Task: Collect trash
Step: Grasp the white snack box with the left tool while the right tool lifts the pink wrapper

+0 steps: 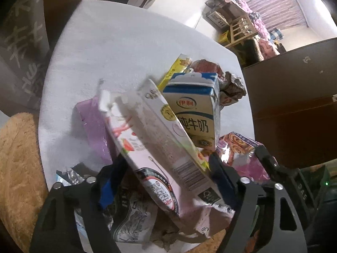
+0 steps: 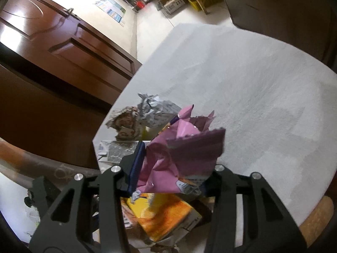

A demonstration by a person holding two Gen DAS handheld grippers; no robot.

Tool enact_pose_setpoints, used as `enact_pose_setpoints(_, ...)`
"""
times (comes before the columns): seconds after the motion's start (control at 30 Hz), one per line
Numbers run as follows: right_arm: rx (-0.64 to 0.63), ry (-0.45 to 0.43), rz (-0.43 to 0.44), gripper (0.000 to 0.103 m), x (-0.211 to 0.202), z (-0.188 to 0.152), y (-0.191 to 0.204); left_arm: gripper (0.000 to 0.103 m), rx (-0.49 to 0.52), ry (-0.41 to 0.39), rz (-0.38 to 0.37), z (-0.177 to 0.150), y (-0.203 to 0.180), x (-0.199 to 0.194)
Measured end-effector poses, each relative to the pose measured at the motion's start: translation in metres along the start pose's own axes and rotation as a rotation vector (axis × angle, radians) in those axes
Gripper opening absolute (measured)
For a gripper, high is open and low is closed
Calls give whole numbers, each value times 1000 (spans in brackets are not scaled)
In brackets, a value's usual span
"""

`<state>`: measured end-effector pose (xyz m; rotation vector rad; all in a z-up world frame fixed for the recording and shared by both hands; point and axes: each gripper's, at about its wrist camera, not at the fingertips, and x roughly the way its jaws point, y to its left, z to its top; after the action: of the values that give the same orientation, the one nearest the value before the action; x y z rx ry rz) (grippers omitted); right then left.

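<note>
A pile of trash lies on a round white table (image 1: 115, 42). My left gripper (image 1: 164, 172) is closed on a long pink and white drink carton (image 1: 158, 143), which tilts up out of the pile. Behind the carton stands a blue and white milk carton (image 1: 195, 109), with a yellow wrapper (image 1: 174, 67) and a crumpled wrapper (image 1: 231, 84) beyond it. My right gripper (image 2: 174, 168) is shut on a crumpled pink wrapper (image 2: 185, 151), held above the table (image 2: 252, 94). Its right finger is hidden behind the wrapper. Below it lies an orange packet (image 2: 166, 213).
A purple packet (image 1: 92, 126) and a pastry packet (image 1: 238, 147) flank the pile. A crumpled silver wrapper (image 2: 151, 109) sits near the table's edge. A tan cushion (image 1: 16, 158) borders the table. A brown door (image 2: 63, 31) and dark furniture (image 1: 294, 105) stand nearby.
</note>
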<state>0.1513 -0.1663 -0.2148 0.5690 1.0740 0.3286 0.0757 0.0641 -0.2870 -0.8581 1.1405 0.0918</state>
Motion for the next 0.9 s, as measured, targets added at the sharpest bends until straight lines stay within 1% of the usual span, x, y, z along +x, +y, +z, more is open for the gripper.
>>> enact_pose_setpoints(0.03,-2,-10,7,43,-4,1,2,71,5,-1,-4,-1,2,-3)
enact_pose_setpoints(0.07,-6,-20,10,32,-7,0,4,70,14,-6,-11,-1,2,-7)
enact_pose_setpoints(0.1,-15,-32,22,24,-15,-1,6,70,26,-15,-14,-3,1,-11)
enact_pose_setpoints(0.27,-51,-79,22,22,-36,-4,15,64,103,-60,-32,-7,-7,-34)
enact_pose_setpoints(0.37,-41,-97,38,22,-44,-5,14,63,155,-101,-29,-10,-12,-49)
enact_pose_setpoints(0.5,-21,-120,50,22,-56,-4,9,59,230,-148,-24,-13,-21,-65)
enact_pose_setpoints(0.63,-29,-161,48,22,-74,-4,6,56,334,-214,-6,-15,-44,-79)
enact_pose_setpoints(0.73,-28,-183,51,22,-85,-4,4,54,378,-242,-5,-19,-54,-87)
enact_pose_setpoints(0.9,-28,-208,48,22,-99,-6,-2,54,469,-313,5,-29,-74,-106)
